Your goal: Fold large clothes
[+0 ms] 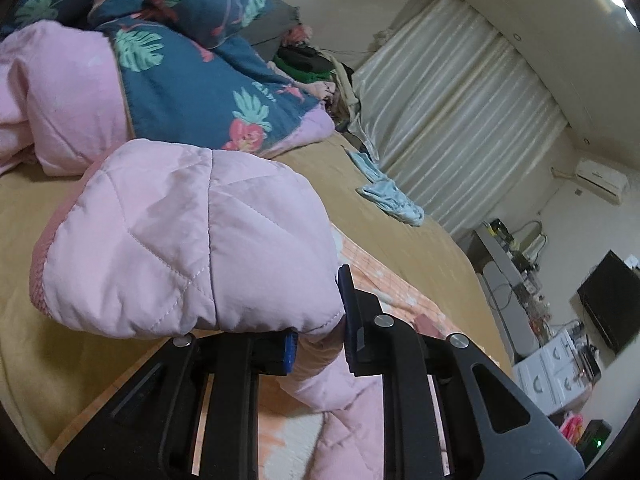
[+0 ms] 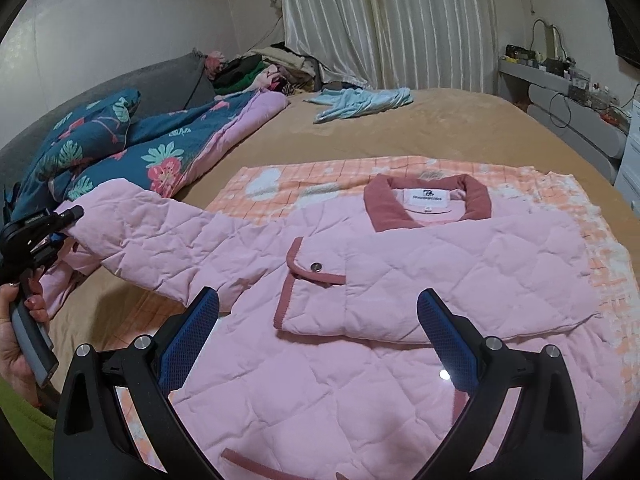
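A pink quilted jacket (image 2: 360, 280) with a dark pink collar lies front up on an orange checked blanket (image 2: 320, 176) on the bed. Its right sleeve is folded across the chest. My left gripper (image 1: 320, 332) is shut on the jacket's other sleeve (image 1: 180, 240) near the cuff and holds it lifted off the bed; the sleeve and gripper also show at the left of the right wrist view (image 2: 160, 236). My right gripper (image 2: 318, 336) is open and empty, hovering over the jacket's lower front.
A blue floral quilt (image 2: 120, 152) with pink lining is bunched at the bed's left. A light blue garment (image 2: 360, 102) lies at the far side near the curtain. A pile of clothes (image 2: 264, 68) sits at the headboard. Shelves (image 2: 568, 100) stand on the right.
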`<state>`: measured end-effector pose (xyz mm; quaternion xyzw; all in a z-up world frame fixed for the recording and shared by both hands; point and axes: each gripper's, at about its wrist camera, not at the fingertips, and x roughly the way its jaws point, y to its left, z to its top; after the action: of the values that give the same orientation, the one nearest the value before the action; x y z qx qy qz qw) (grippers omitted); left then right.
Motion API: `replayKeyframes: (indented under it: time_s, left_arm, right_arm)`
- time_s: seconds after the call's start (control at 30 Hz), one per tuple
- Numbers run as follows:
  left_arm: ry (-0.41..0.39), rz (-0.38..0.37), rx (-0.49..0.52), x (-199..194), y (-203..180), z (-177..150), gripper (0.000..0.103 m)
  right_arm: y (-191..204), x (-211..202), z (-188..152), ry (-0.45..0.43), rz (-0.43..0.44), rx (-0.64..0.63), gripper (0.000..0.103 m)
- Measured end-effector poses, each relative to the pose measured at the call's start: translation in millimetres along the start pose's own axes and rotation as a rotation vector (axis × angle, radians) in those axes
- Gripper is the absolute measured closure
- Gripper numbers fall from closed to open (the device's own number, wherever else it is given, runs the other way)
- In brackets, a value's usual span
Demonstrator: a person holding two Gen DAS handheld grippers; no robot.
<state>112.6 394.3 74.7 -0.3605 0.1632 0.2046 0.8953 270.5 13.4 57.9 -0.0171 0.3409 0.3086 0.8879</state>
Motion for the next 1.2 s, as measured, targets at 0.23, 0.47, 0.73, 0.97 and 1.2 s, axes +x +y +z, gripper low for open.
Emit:
replayKeyframes:
  time_s: [0.23, 0.47, 0.73, 0.97, 1.2]
  left_arm:
    - [0.014, 0.000, 0.058, -1.5, -32.1, -4.2, 0.093]
    - [0.027, -0.014, 0.100, -6.8, -57.1, -16.9, 0.094]
    - [0.053, -0.038, 0.155, -6.8, -92.1, -30.8, 0.094]
    - [0.069, -0.061, 0.211, -5.6, -126.1, -42.8, 0.094]
    - [0.085, -0.067, 0.267, 1.4, -154.5, -54.5, 0.094]
  right_arm:
    - [-18.9, -24.8, -0.3, -0.033, 0.003, 0.033, 0.004]
    - [-34.3, -48.7, -2.5, -0.068, -0.019, 0.043, 0.004]
    - [-57.0, -77.9, -6.6, -0.105, -0.052, 0.063, 0.004]
    - [-82.6, -102.0, -10.1, -0.133, -0.096, 0.087, 0.004]
    - [-113.8, -110.2, -21.9, -0.125, -0.136, 0.130, 0.004]
